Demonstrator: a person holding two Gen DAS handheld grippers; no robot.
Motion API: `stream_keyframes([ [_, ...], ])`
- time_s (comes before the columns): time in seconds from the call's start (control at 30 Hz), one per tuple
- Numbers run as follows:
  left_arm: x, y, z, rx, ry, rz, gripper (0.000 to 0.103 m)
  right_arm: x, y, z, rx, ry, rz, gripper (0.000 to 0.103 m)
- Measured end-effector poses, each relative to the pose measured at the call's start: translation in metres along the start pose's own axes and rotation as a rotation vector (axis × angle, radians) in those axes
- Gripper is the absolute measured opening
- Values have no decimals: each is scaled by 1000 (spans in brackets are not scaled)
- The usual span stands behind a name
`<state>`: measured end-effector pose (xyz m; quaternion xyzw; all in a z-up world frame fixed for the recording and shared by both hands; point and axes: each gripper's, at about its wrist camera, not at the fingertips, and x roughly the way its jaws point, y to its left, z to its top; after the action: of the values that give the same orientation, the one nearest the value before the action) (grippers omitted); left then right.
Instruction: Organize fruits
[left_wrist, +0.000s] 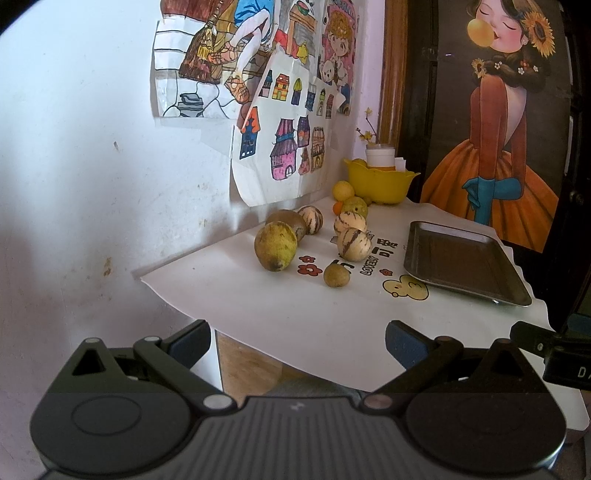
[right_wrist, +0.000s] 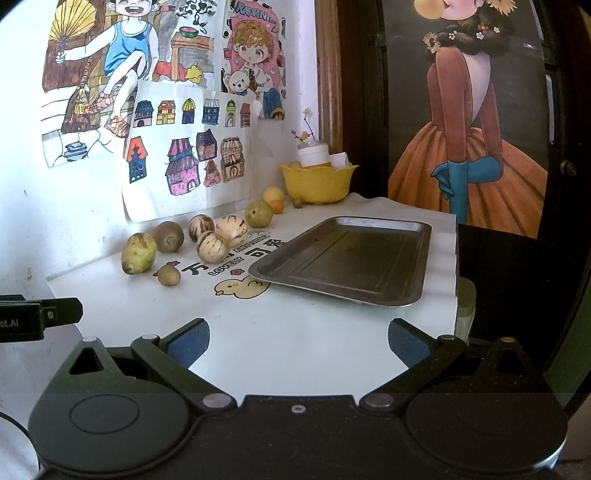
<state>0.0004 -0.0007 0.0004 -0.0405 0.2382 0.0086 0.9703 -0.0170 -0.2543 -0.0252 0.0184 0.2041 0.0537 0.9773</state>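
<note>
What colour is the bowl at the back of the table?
Yellow: the bowl has a scalloped rim, clearest in the right wrist view.

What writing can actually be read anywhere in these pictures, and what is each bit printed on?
"LOVELY": white table cover, beside the metal tray; the word after it is blurred.
Large Chinese characters on the same cover: partly hidden, not surely readable.
"MORN...": top of the cartoon poster, cut off.
"ot.AI": left hand-held gripper, at the picture's edge.
"D": right hand-held gripper, the rest cut off.

Fruits (right_wrist: 170, 243) lie left of the tray (right_wrist: 347, 258), with the bowl (right_wrist: 317, 184) behind both.
</note>
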Motion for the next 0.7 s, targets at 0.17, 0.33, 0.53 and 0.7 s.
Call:
stream_keyframes([
  [0.17,-2,2,0,1,0,-2,103,0,0,0,1,2,1,103],
  [0.33,-2,2,0,0,0,0,103,1,0,0,1,2,1,103],
  [0.53,-2,2,0,1,1,0,103,2,1,0,1,4,1,103],
  [0.7,1,1,-2,0,7,1,103,2,1,1,3,5,-6,103],
])
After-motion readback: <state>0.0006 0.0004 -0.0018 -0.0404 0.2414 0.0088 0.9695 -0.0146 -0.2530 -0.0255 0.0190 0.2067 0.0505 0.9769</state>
